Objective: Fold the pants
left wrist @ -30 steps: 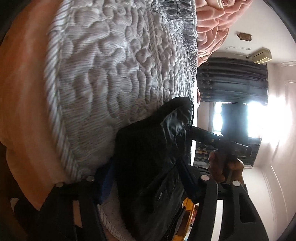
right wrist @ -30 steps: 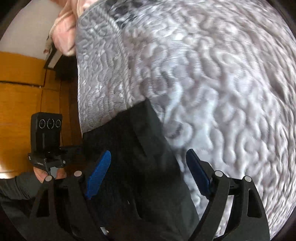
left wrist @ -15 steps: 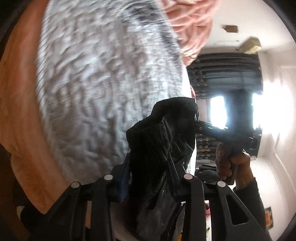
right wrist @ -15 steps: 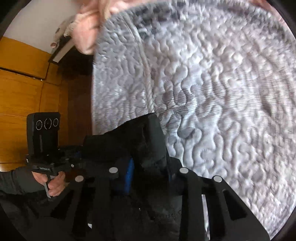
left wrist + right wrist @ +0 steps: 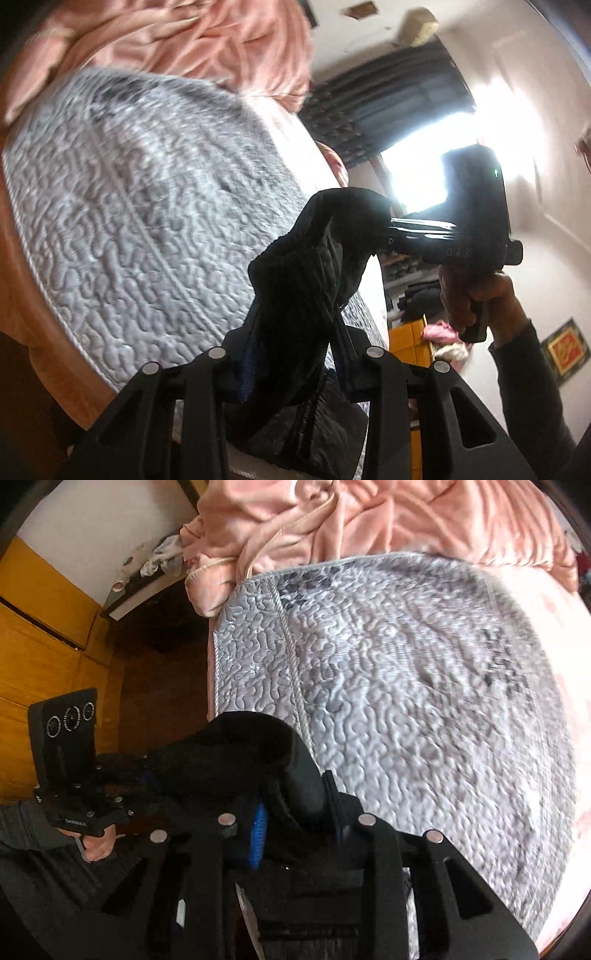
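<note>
Black pants [image 5: 306, 280] hang bunched between both grippers, lifted off the grey quilted bedspread [image 5: 140, 206]. My left gripper [image 5: 295, 354] is shut on a thick fold of the pants, blue pads pressed into the cloth. The other end of that fold runs up to the right gripper's body [image 5: 469, 218], held in a hand. In the right wrist view my right gripper [image 5: 299, 819] is shut on the black pants [image 5: 251, 753] as well. The cloth stretches left to the left gripper's body [image 5: 70, 760]. The rest of the pants hangs below, hidden behind the fingers.
A crumpled pink blanket [image 5: 369, 517] lies at the far end of the grey bedspread [image 5: 424, 701]. A wooden wardrobe [image 5: 40, 627] and dark floor lie to the left of the bed. A bright window with dark curtains [image 5: 384, 110] is beyond the bed.
Both grippers have closed on the pants, which earlier lay on the bedspread between open jaws. Both have then risen, lifting the cloth off the bed, and more of the pink blanket shows.
</note>
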